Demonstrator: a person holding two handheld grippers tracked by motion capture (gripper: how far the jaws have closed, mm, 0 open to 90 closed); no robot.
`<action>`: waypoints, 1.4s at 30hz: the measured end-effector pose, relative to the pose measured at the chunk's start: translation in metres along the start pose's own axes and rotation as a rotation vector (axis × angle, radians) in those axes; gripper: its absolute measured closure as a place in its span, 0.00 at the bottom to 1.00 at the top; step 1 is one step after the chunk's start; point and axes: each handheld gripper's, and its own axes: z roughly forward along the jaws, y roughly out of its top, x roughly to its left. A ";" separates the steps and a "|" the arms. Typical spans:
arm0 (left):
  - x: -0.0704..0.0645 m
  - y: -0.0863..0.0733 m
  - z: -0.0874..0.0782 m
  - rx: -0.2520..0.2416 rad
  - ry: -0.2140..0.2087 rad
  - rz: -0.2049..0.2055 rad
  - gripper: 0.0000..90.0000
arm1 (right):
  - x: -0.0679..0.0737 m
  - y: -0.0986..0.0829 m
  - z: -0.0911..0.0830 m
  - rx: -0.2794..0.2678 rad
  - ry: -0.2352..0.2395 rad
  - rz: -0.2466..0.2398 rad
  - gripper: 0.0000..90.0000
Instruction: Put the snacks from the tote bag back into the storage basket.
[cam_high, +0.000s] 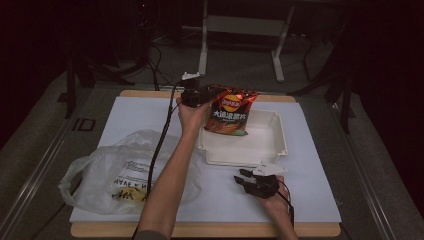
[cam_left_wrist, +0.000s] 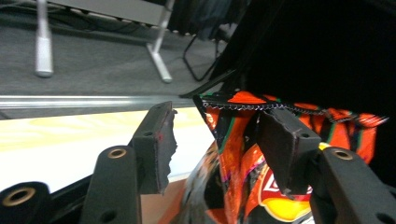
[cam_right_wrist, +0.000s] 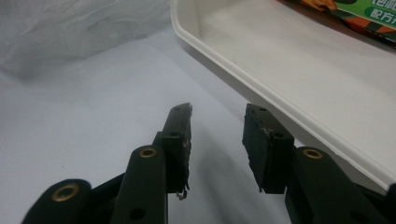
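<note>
A red and orange chip bag (cam_high: 229, 112) stands tilted in the white tray (cam_high: 245, 160), its lower end inside the tray. My left gripper (cam_high: 205, 95) is at the bag's upper left corner. In the left gripper view the jaws stand apart, and the bag's crimped top seam (cam_left_wrist: 243, 105) lies between them, close to the right-hand jaw. My right gripper (cam_high: 240, 176) rests open on the white mat just in front of the tray. Its open jaws (cam_right_wrist: 218, 111) hold nothing and point along the tray's rim (cam_right_wrist: 261, 93).
A crumpled clear plastic bag (cam_high: 120, 175) lies on the left part of the white mat (cam_high: 310, 190), under my left forearm. The mat covers a wooden board. Table legs and cables stand on the dark floor beyond.
</note>
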 end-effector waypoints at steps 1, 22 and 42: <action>-0.001 -0.001 0.001 0.009 0.011 0.011 0.49 | 0.000 0.000 0.000 0.000 -0.001 0.000 0.69; -0.008 -0.015 0.031 0.090 0.107 -0.026 0.43 | -0.001 0.000 0.000 0.002 0.006 0.005 0.68; -0.022 -0.015 -0.006 0.017 0.100 0.108 0.46 | 0.000 0.000 0.001 0.012 0.004 0.000 0.68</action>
